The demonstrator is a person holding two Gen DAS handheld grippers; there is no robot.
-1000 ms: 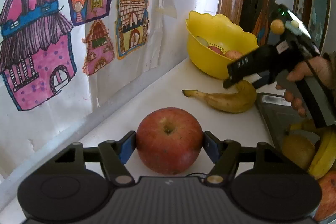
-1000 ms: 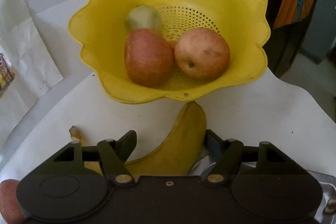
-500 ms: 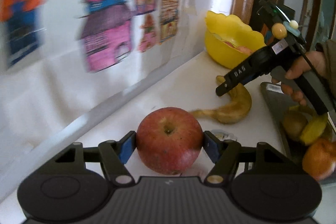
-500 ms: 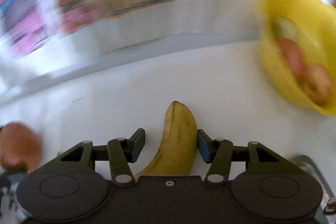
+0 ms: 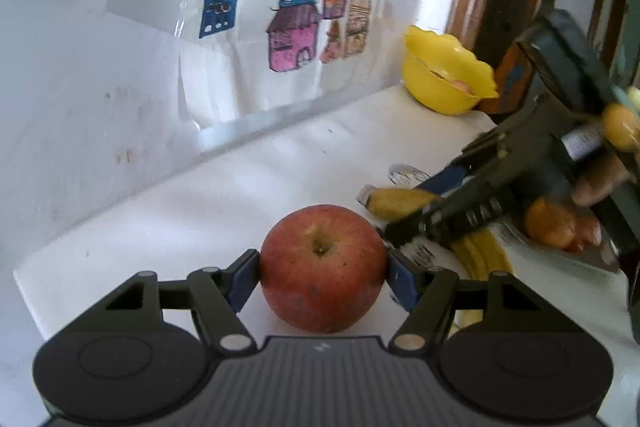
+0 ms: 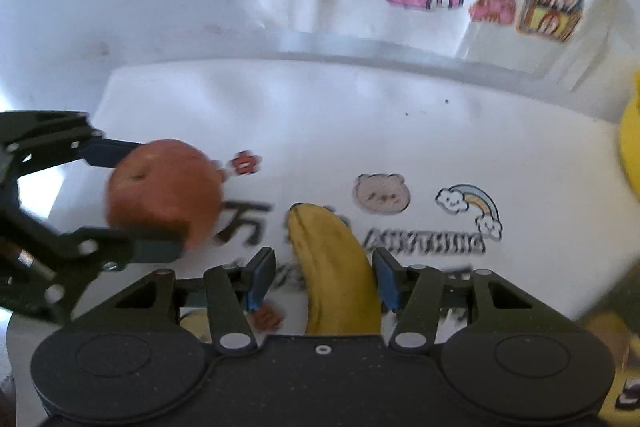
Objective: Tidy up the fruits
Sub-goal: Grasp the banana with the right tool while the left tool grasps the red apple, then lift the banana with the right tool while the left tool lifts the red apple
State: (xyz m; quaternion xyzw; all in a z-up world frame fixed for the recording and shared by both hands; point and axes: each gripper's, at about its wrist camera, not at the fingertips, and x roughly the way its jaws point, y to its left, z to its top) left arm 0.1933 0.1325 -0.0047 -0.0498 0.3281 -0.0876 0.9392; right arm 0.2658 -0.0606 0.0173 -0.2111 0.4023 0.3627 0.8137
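A red apple (image 5: 320, 291) sits between the blue pads of my left gripper (image 5: 322, 265), which is shut on it above the white table (image 5: 280, 171). The right wrist view shows that apple (image 6: 160, 187) and the left gripper (image 6: 156, 197) at the left. My right gripper (image 6: 322, 267) carries a yellow banana (image 6: 332, 267) that points forward between its fingers; its jaws are opening a little with the banana still gripped. From the left wrist view, the right gripper (image 5: 412, 207) and banana (image 5: 396, 203) hang just right of the apple.
A yellow scalloped bowl (image 5: 444, 91) with fruit stands at the far right end by a wooden door frame. A metal tray (image 5: 592, 263) at the right holds an orange (image 5: 548, 223) and bananas (image 5: 480, 251). Stickers (image 6: 382, 193) mark the tabletop. A wall with house drawings (image 5: 296, 27) runs behind.
Both grippers have swept left away from the yellow bowl. The right one lifted the banana from beside the bowl, rolled, and now hangs close to the apple.
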